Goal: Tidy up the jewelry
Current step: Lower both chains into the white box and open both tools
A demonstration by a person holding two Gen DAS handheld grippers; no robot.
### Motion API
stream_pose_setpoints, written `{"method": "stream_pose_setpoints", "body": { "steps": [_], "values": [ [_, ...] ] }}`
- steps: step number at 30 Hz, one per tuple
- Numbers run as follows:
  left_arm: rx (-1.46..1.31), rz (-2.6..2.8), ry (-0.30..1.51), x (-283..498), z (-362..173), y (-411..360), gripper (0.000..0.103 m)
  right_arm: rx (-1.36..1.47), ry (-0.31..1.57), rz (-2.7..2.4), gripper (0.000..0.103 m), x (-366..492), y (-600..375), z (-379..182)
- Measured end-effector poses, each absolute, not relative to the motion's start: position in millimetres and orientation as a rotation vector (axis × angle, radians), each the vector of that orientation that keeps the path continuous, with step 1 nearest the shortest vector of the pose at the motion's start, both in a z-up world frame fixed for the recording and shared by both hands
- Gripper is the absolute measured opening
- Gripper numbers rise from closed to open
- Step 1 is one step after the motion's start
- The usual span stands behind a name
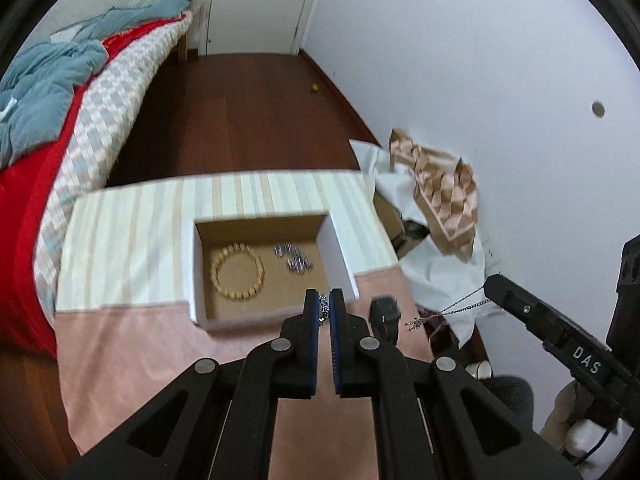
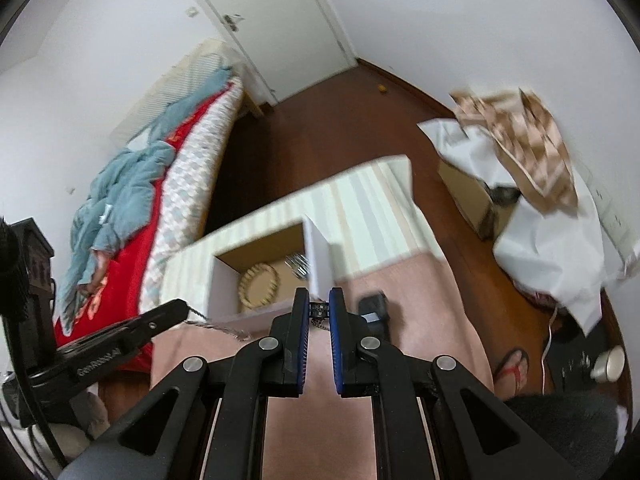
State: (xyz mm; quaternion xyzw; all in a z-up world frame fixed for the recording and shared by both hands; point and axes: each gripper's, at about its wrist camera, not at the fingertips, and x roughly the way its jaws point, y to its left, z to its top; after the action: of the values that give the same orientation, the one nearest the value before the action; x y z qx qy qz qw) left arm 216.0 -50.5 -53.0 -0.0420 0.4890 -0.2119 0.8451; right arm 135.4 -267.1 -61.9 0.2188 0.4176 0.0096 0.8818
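An open cardboard box (image 1: 206,280) sits on the cloth-covered table (image 1: 132,344). Inside lie a wooden bead bracelet (image 1: 237,271) and silver jewelry (image 1: 293,257). My left gripper (image 1: 325,304) is shut on one end of a thin silver chain necklace (image 1: 323,311), just in front of the box. My right gripper (image 2: 319,306) is shut on the other end of the chain necklace (image 2: 319,310), to the right of the box (image 2: 308,252). The chain (image 1: 460,307) hangs from the right gripper's tip in the left wrist view. The bracelet (image 2: 258,284) also shows in the right wrist view.
A small black object (image 1: 385,318) stands on the table right of the box. A bed (image 1: 48,128) with blue and red bedding is at left. White cloth and a patterned bag (image 1: 440,200) lie by the wall at right. Brown floor lies beyond.
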Motion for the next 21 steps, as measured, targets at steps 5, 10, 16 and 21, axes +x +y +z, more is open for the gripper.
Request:
{"method": "stream_pose_setpoints", "body": {
  "steps": [5, 10, 16, 21],
  "values": [
    [-0.09, -0.429, 1.004, 244.6, -37.5, -38.7, 0.003, 0.405, 0.834, 0.095, 0.01, 169.7, -249.7, -22.0],
    [-0.103, -0.409, 1.029, 272.2, -46.9, -27.3, 0.003, 0.366, 0.846, 0.134, 0.01, 212.1, -230.9, -8.1],
    [-0.11, -0.395, 1.112, 299.2, -83.7, -23.1, 0.003, 0.38, 0.95, 0.17, 0.01, 259.0, -211.3, -34.7],
    [-0.112, -0.366, 1.173, 314.3, -115.0, -22.9, 0.003, 0.362, 1.056, 0.18, 0.01, 280.1, -199.7, -74.0]
  ]
}}
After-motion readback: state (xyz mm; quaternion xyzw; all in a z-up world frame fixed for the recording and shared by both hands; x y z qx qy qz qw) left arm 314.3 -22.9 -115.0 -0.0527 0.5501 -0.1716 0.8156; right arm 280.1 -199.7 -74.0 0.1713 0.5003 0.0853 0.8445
